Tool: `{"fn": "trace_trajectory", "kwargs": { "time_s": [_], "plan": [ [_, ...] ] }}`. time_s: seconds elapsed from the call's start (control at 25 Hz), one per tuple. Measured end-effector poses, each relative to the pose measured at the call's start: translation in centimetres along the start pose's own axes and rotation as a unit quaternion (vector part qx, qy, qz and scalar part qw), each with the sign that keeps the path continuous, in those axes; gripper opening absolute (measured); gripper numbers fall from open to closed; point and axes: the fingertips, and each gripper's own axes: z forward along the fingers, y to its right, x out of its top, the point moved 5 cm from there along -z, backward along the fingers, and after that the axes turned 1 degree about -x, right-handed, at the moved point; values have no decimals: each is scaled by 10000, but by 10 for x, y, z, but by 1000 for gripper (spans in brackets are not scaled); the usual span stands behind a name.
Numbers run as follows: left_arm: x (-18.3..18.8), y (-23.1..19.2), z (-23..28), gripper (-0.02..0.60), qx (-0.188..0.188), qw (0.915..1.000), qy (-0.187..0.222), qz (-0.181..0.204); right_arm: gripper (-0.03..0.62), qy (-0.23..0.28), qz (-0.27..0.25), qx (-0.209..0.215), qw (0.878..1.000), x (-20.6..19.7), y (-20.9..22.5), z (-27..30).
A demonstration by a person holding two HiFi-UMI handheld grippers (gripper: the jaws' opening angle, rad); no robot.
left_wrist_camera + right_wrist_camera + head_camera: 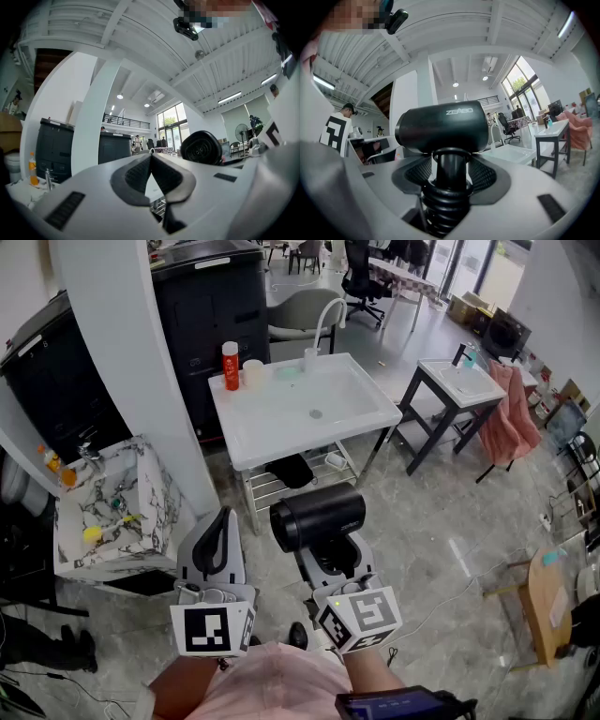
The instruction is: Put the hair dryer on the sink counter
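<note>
Sink counter [272,418] is noted ahead. Hair dryer [440,124] is held aloft short of it, handle pinched by right gripper [451,177]. Left gripper [151,161] is pressed together, empty. Transport judged in hand; forward reach and lowering are required next.

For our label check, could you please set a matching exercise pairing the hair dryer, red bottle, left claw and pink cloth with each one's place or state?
Things:
1. hair dryer
2. red bottle
3. left claw
4. pink cloth

Places or states:
A. shut, nothing in it
B. hanging off the small side table
C. gripped by its handle in the right claw
D. standing at the far left corner of the sink counter

Pairs: 1-C, 2-D, 3-A, 4-B.
</note>
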Motion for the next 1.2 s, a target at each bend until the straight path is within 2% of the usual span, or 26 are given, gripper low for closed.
{"fn": "trace_trajectory", "kwargs": {
  "time_s": [0.44,0.88,1.2],
  "plan": [
    [-3,18,7,9,74,9999,-81,58,250,70,35,75,9999,3,19,-6],
    [-15,56,16,9,315,9993,-209,76,252,-10,99,128,9999,2,70,-11],
    [-27,44,28,9,545,9977,-394,104,252,-132,166,199,9996,0,84,12]
  ]
}}
